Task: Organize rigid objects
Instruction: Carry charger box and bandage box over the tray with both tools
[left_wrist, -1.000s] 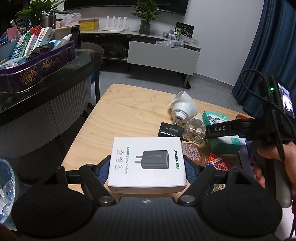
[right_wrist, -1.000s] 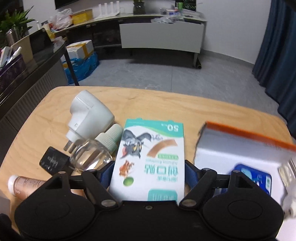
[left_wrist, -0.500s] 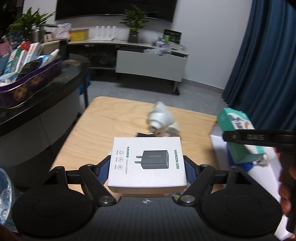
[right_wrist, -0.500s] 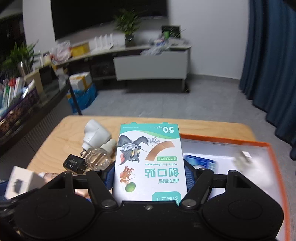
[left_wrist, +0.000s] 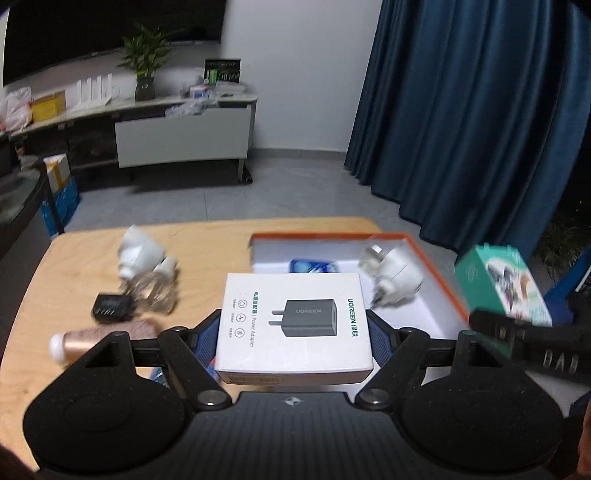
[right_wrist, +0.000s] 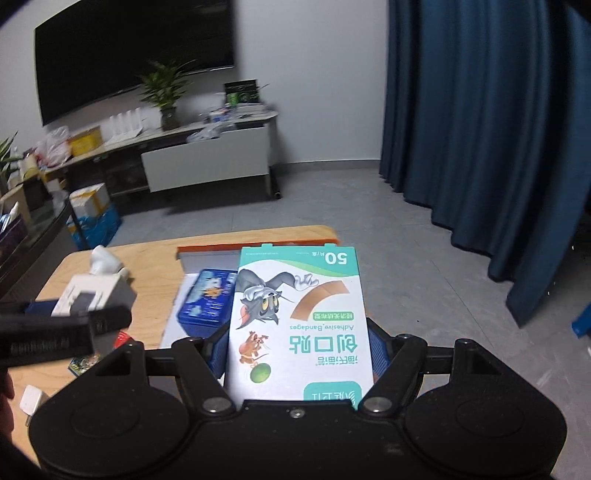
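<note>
I count two grippers, each with one box clamped in it. My left gripper (left_wrist: 293, 328) is clenched on the white adapter box (left_wrist: 293, 317), held flat above the near edge of the table (left_wrist: 207, 236). My right gripper (right_wrist: 297, 350) grips the bandage box (right_wrist: 299, 314), printed face up, over the right side of the tray (left_wrist: 424, 258).

One tray lies on the table, orange-rimmed and white inside. In it I see one blue tin (right_wrist: 208, 297) and one white plug-in unit (left_wrist: 395, 275). A second plug-in unit (left_wrist: 140, 254) lies outside on the wood with a clear bottle (left_wrist: 153, 291) against it. Beside those are one black charger (left_wrist: 110, 308) and one pink tube (left_wrist: 99, 336). From the right wrist I also see one small white plug (right_wrist: 33, 400) at the near left, and a red packet — half hidden by the left gripper's arm.

The adapter box blocks my view of the tray's near left part; the bandage box covers its right half from the other camera.

Since a second ago both grippers have swung right — then the tray was barely in view and the bandage box sat low among the clutter; now it is lifted and over the tray. Both grasps are unchanged.
</note>
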